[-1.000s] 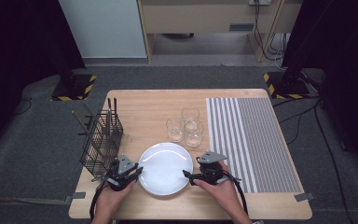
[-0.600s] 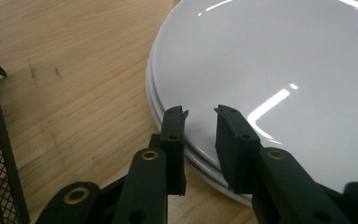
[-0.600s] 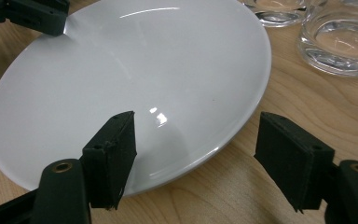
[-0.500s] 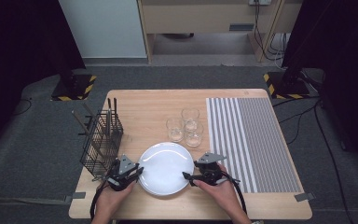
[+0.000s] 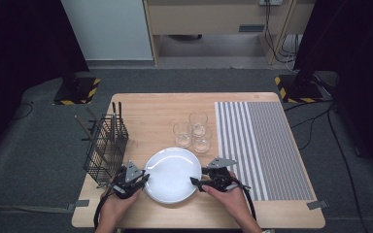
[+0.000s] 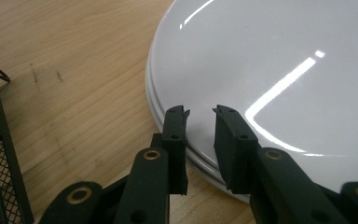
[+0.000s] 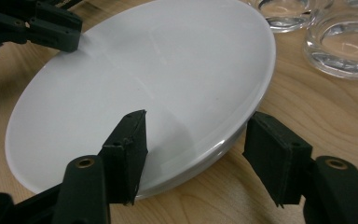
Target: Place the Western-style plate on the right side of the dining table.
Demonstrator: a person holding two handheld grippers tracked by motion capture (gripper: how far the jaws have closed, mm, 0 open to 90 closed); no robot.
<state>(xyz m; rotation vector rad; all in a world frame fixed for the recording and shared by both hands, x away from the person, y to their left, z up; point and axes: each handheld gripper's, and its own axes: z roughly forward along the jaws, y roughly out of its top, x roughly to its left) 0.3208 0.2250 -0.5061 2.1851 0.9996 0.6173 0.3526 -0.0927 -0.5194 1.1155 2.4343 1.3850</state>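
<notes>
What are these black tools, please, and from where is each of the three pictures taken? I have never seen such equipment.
No robot is here. A person sits at a wooden table and holds one hand tool in each hand: the left gripper and the right gripper. Each has two black jaws that can pinch things.

The high view comes from a fixed camera above the table. The two other pictures come from small cameras that ride on the grippers and look along their jaws.

On the table lie white plates, which the left gripper view shows as a stack, three empty glasses, a black wire basket with utensils, and a striped mat.

Nothing is held yet. Both grippers are open. The left one sits at the stack's left rim, and the right one has one jaw over the plate and one outside its right rim.
</notes>
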